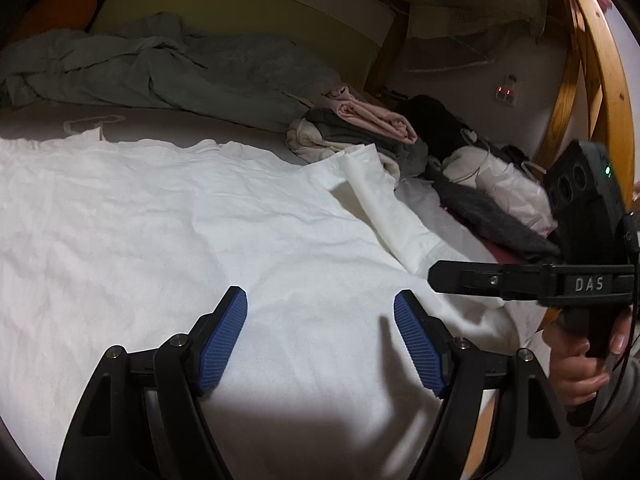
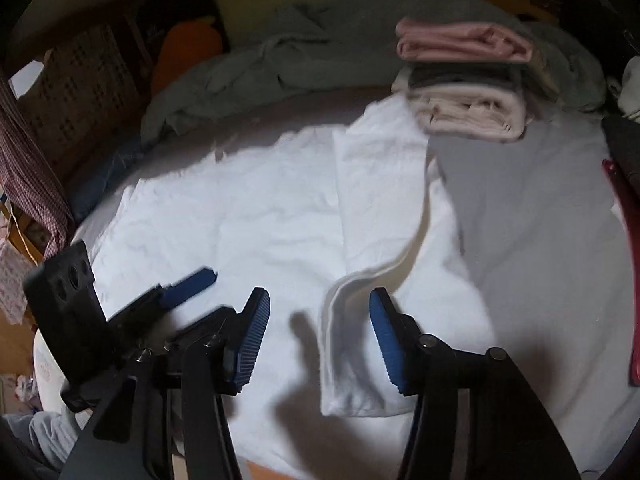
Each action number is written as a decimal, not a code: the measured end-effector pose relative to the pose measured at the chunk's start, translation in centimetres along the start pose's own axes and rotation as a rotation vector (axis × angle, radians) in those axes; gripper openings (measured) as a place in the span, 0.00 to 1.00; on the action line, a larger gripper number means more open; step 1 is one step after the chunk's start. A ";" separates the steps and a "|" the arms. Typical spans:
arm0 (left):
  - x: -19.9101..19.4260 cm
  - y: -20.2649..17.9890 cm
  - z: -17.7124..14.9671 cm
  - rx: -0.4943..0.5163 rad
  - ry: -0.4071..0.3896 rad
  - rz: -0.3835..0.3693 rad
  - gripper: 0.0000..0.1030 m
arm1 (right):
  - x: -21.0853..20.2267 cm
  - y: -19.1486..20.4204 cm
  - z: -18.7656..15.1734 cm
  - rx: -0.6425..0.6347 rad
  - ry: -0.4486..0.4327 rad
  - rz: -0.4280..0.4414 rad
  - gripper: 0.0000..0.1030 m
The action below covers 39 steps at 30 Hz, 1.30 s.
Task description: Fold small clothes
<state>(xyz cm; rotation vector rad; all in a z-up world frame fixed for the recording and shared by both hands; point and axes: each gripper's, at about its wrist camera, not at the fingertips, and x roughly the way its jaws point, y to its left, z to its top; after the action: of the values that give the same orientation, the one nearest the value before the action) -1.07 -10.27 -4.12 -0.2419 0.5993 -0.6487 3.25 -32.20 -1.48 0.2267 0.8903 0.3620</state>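
White garment (image 1: 168,216) is spread flat across the bed, filling the centre and left of both views, with one sleeve (image 2: 380,200) folded inward over it. Left gripper (image 1: 320,336) is seen at the lower centre, jaws wide apart above the cloth, nothing gripped. Right gripper (image 2: 318,340) is parted too, empty, over the folded edge. Folded clothes (image 2: 464,80) are stacked at the upper right.

The white garment (image 1: 200,220) runs off the left wrist view's lower edge (hem unseen); the folded stack (image 2: 464,92) is blurred.
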 end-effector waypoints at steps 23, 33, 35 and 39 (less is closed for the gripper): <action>-0.7 -1.3 -1.4 0.108 -0.016 0.081 0.75 | -1.5 -5.8 3.4 0.386 -0.079 0.271 0.52; -3.0 -0.3 0.2 0.037 -0.026 0.145 0.75 | -0.9 -2.5 1.8 0.142 -0.053 -0.166 0.34; -4.6 0.4 0.9 0.043 -0.047 0.194 0.75 | -1.0 1.3 2.1 -0.041 -0.107 -0.237 0.34; -9.6 3.2 2.6 0.079 -0.087 0.391 0.75 | 3.5 4.5 2.0 -0.211 0.001 -0.403 0.06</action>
<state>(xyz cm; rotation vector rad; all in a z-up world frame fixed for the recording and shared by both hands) -4.04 -1.67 1.02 -0.0741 0.5169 -0.2820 5.88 -26.82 -1.22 -0.1482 0.8680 0.0790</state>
